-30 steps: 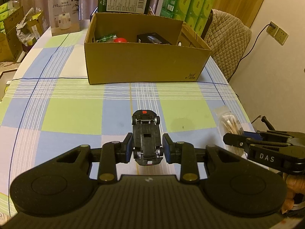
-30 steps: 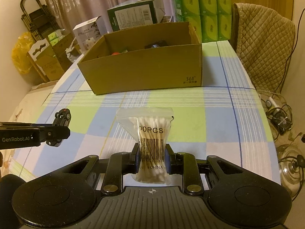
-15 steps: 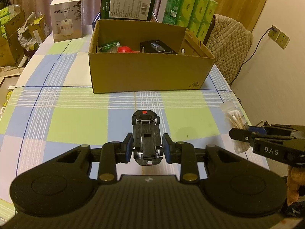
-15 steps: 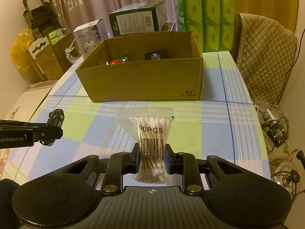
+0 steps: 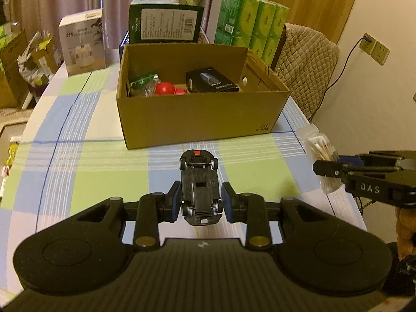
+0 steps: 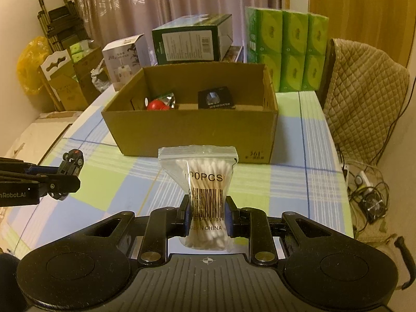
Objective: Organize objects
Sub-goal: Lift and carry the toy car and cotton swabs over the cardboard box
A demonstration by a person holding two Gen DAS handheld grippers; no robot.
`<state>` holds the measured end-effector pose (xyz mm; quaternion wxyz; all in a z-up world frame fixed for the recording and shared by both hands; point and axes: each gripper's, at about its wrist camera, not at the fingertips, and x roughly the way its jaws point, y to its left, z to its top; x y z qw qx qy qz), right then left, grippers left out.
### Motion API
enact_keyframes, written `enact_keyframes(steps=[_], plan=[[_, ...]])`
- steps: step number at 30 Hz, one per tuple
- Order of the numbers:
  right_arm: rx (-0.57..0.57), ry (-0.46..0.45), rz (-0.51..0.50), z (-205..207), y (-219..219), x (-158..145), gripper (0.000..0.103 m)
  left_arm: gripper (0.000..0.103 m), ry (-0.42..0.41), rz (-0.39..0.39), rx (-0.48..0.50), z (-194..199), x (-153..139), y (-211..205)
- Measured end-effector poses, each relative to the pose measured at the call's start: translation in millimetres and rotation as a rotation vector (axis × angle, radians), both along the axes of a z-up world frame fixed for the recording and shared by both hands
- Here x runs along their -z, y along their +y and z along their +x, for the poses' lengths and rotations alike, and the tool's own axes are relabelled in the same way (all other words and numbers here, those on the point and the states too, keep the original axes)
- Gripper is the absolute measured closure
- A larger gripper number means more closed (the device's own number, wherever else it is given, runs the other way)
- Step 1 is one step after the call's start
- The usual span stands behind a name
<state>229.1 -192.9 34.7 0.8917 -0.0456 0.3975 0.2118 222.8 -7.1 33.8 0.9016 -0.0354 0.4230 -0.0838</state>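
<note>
My left gripper (image 5: 200, 202) is shut on a black toy car (image 5: 199, 183), held belly-up above the checked tablecloth. My right gripper (image 6: 206, 214) is shut on a clear bag of cotton swabs (image 6: 205, 179) marked 100PCS. Both hang in front of an open cardboard box (image 5: 197, 117) that holds a red ball (image 5: 165, 88), a green packet (image 5: 141, 80) and a black case (image 5: 212, 83). In the left wrist view the right gripper (image 5: 327, 167) with the cotton swabs (image 5: 321, 148) shows at the right edge. The toy car (image 6: 72, 160) in the left gripper (image 6: 62, 179) shows at the left of the right wrist view.
Behind the cardboard box (image 6: 192, 132) stand a dark green carton (image 5: 166, 22), green tissue packs (image 5: 249, 23) and a white product box (image 5: 82, 41). A quilted chair (image 6: 364, 85) is at the table's right. Cables and a small fan (image 6: 371, 205) lie on the floor right.
Both grippers have risen and moved toward the cardboard box with their loads; the box's inside now shows more fully. Neither grip has changed.
</note>
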Motion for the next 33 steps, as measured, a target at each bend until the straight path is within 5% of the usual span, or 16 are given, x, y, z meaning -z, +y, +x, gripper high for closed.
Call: enact_keyframes(steps=[11, 33], plan=[[-0.030, -0.045, -0.034, 35, 6, -25, 0.081, 0.076, -0.048, 0.063, 0.059, 31, -29, -3], [-0.087, -0.103, -0.139, 118, 31, -50, 0.081, 0.076, -0.055, 0.050, 0.125, 124, -66, -4]])
